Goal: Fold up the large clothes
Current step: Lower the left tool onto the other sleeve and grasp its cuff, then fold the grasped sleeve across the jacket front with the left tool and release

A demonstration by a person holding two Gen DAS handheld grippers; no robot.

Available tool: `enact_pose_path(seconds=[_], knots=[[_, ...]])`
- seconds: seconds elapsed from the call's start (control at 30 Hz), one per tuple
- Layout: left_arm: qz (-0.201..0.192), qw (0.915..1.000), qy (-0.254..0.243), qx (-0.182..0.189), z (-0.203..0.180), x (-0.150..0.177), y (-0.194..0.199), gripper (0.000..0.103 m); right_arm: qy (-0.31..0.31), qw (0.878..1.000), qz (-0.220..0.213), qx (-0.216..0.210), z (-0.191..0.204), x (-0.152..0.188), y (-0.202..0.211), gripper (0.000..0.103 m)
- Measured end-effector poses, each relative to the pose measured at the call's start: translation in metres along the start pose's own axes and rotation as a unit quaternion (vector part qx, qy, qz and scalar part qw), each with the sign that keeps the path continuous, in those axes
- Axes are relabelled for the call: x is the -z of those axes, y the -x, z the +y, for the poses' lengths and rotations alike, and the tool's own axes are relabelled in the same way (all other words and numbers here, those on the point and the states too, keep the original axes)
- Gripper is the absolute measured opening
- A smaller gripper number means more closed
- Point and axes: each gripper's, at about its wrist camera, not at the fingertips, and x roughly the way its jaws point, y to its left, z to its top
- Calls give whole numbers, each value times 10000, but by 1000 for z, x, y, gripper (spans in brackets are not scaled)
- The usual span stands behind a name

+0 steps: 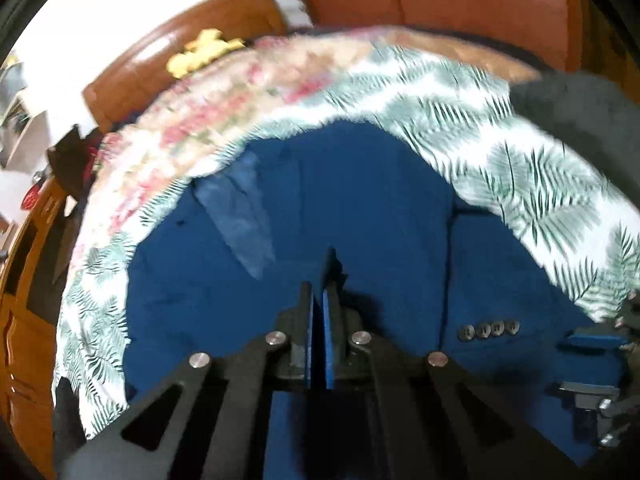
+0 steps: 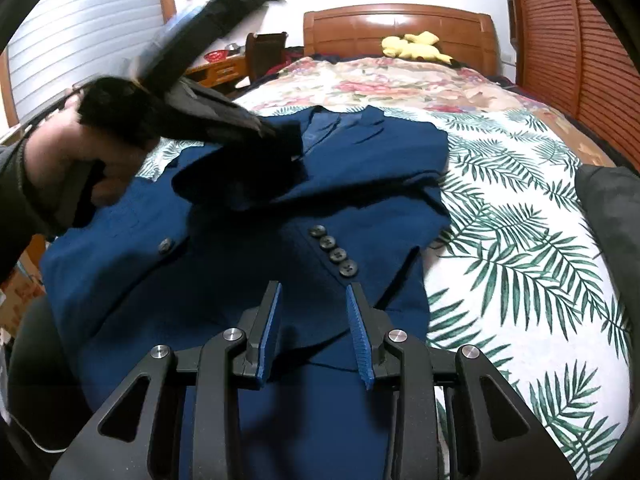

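1. Jacket (image 2: 248, 280): a large navy garment, front up on the palm-leaf sheet (image 2: 520, 240) of the bed, collar toward the wooden headboard (image 2: 400, 28).
2. Left gripper (image 1: 322, 280): fingers pressed nearly together. Blue pads and blue cloth blend, so whether fabric is pinched between them cannot be told. In the right wrist view this gripper (image 2: 280, 136), held in the person's left hand (image 2: 92, 152), hangs over the jacket's upper left part beside a raised fold.
3. Right gripper (image 2: 314, 300): fingers spread and empty, hovering just above the sleeve cuff, whose four cuff buttons (image 2: 334, 250) lie just ahead of the tips.
4. Further out: floral blanket (image 2: 380, 80) beyond the sheet, a yellow soft toy (image 2: 416, 46) at the headboard, a dark cushion (image 2: 612, 216) at the right edge.
5. Judged step: laying a sleeve or side panel across the body. To do it well, grasp one layer at the cuff edge, carry it flat, keep the crease parallel to the front opening, and avoid dragging the layers beneath.
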Motion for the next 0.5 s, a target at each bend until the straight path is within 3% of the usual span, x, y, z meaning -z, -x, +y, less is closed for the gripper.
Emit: enact_pose_path(seconds=[0.27, 0.5], knots=[[-707, 9962, 508, -80, 54, 30, 68, 2, 65, 9998, 11, 204, 10, -5, -14, 32], [-900, 9936, 680, 13, 71, 81, 99, 2, 132, 9986, -74, 502, 19, -11, -18, 32]])
